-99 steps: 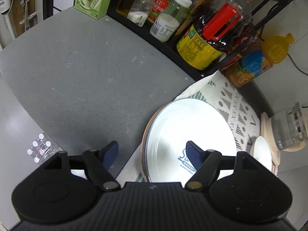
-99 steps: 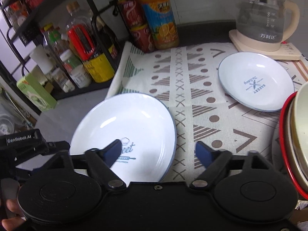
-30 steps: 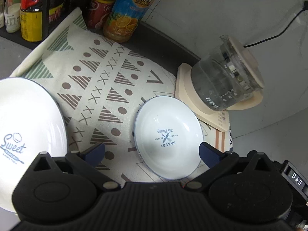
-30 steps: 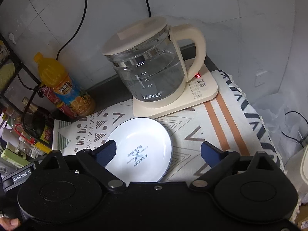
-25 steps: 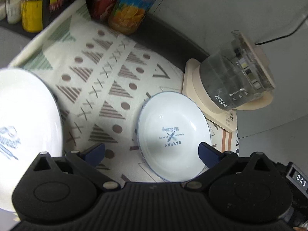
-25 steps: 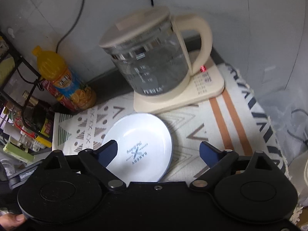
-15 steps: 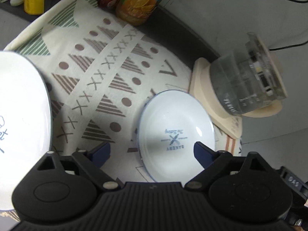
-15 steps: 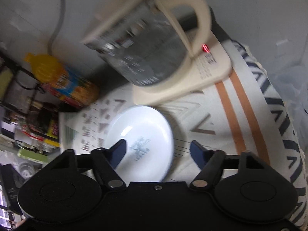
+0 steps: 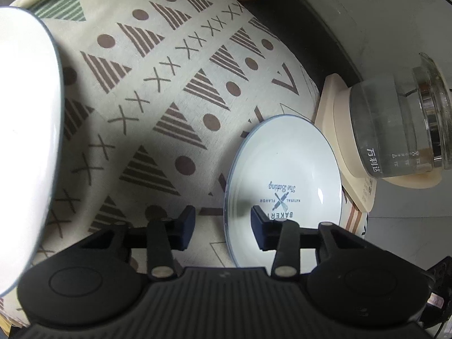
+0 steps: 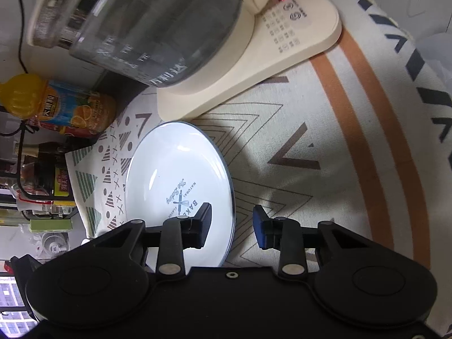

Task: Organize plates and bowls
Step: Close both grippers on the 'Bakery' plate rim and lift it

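Both tongs are straddling the rim of the small plate (image 9: 285, 169), neither yet pinching. The left gripper (image 9: 223, 223) is standing partly open across the edge at nine o'clock; the right gripper (image 10: 231, 226), similarly narrowed, is bracketing the edge at three o'clock. The plate is lying flat on the patterned cloth (image 9: 169, 90), touching the kettle base (image 10: 282, 56) at twelve. It is probably stiff, glazed, slippery and breakable, so the raised rim looks the sensible hold.

Both wrist views look down, sharing small plate (image 9: 285, 180) (image 10: 180, 175).
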A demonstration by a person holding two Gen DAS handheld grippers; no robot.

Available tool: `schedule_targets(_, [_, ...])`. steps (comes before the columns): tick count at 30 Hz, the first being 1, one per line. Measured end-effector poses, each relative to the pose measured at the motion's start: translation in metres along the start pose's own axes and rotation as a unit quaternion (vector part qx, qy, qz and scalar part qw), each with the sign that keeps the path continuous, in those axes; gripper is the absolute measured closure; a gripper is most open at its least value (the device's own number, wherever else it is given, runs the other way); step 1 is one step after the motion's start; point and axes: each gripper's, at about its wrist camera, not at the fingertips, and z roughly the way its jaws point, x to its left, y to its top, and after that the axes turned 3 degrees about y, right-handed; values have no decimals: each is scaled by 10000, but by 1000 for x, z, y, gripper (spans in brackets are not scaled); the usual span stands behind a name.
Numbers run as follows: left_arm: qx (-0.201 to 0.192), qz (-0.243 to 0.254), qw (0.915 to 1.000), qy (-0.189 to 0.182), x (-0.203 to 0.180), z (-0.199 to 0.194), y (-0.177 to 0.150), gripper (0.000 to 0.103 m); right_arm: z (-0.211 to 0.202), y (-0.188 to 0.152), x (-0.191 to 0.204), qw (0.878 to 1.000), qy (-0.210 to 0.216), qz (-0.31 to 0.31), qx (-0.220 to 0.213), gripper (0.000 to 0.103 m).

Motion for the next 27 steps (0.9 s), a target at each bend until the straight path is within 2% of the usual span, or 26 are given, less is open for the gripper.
schedule_targets(7, [-36,-20,10000,-42,-5,5,-1,71,16,6,6,9994,-150,-179,247,72])
schedule_targets(9, [-10,-93,9999,-124,-3,8,1,75,21,6,9,9989,-247,-286,273,81])
schedule_targets(11, [15,-149,9997,-171,0,10,3,86,24,7,11,9986,-345,-333,242,88])
schedule_targets(14, [-1,-186,9996,-198,2,12,4,93,27,9,11,9986,-301,-341,254,91])
schedule_targets(21, [-30,-140,9998,-168,-1,12,3,95,27,12,12,9982,-247,-491,244,92])
schedule_targets(27, [-289,42,9993,-219,-5,-4,8,95,11,5,24,9972,-22,-744,-10,96])
